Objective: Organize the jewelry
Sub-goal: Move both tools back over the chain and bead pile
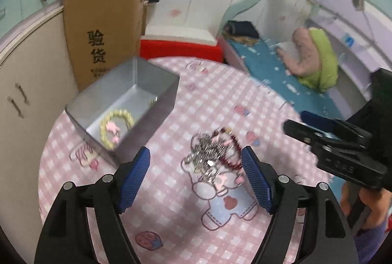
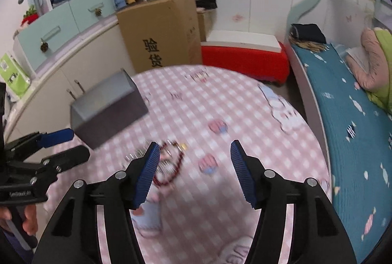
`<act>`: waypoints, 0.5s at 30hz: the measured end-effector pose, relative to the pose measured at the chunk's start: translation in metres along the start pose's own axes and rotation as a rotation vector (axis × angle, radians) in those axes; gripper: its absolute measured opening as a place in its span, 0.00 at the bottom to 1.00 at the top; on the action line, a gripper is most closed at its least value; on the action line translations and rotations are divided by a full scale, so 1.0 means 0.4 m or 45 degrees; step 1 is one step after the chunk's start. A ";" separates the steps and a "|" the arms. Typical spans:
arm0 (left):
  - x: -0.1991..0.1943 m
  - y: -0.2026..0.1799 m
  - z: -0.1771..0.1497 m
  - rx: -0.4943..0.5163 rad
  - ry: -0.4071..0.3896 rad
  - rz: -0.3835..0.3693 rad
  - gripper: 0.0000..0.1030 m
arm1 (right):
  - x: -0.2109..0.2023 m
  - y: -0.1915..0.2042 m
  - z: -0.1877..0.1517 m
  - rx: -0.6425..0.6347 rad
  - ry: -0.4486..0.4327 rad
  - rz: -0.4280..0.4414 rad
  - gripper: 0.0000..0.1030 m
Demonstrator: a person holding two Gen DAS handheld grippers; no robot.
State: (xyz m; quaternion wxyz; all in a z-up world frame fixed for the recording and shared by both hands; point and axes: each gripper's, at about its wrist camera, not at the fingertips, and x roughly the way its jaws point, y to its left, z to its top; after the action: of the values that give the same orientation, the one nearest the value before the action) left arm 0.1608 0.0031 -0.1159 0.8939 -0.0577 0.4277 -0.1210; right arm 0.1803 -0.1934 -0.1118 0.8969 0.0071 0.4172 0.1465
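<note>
Both the left gripper (image 1: 196, 178) and right gripper (image 2: 194, 172) hover with jaws spread and empty over the tangled jewelry pile (image 1: 213, 156) mid-tablecloth (image 1: 171, 227) — the yellow bracelet (image 1: 116, 128) lies inside the grey box (image 1: 156, 82) near the cloth's left edge.

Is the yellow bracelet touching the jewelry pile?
Apart. The left wrist view shows the yellow bracelet inside the grey box, while the jewelry pile lies outside on the tablecloth.
</note>
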 end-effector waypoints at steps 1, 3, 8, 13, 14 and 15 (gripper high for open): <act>0.012 -0.007 -0.012 0.008 0.006 0.015 0.72 | 0.006 -0.014 -0.016 0.026 0.014 0.001 0.57; 0.057 -0.027 -0.042 0.009 0.054 0.053 0.72 | 0.014 -0.030 -0.039 0.056 0.034 0.021 0.57; 0.145 -0.050 -0.092 -0.007 0.164 0.044 0.72 | 0.046 -0.045 -0.089 0.067 0.093 0.040 0.57; 0.154 -0.067 -0.095 0.029 0.142 0.091 0.71 | 0.068 -0.058 -0.114 0.086 0.124 0.054 0.57; 0.154 -0.067 -0.097 0.039 0.143 0.092 0.69 | 0.071 -0.059 -0.116 0.087 0.125 0.057 0.57; 0.155 -0.070 -0.099 0.067 0.140 0.110 0.62 | 0.072 -0.060 -0.117 0.088 0.124 0.060 0.57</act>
State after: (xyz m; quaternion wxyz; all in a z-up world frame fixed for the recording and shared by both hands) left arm 0.1626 -0.0405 -0.1815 0.8747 -0.0089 0.4749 -0.0965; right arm 0.1688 -0.2137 -0.1671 0.8710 0.0410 0.4650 0.1533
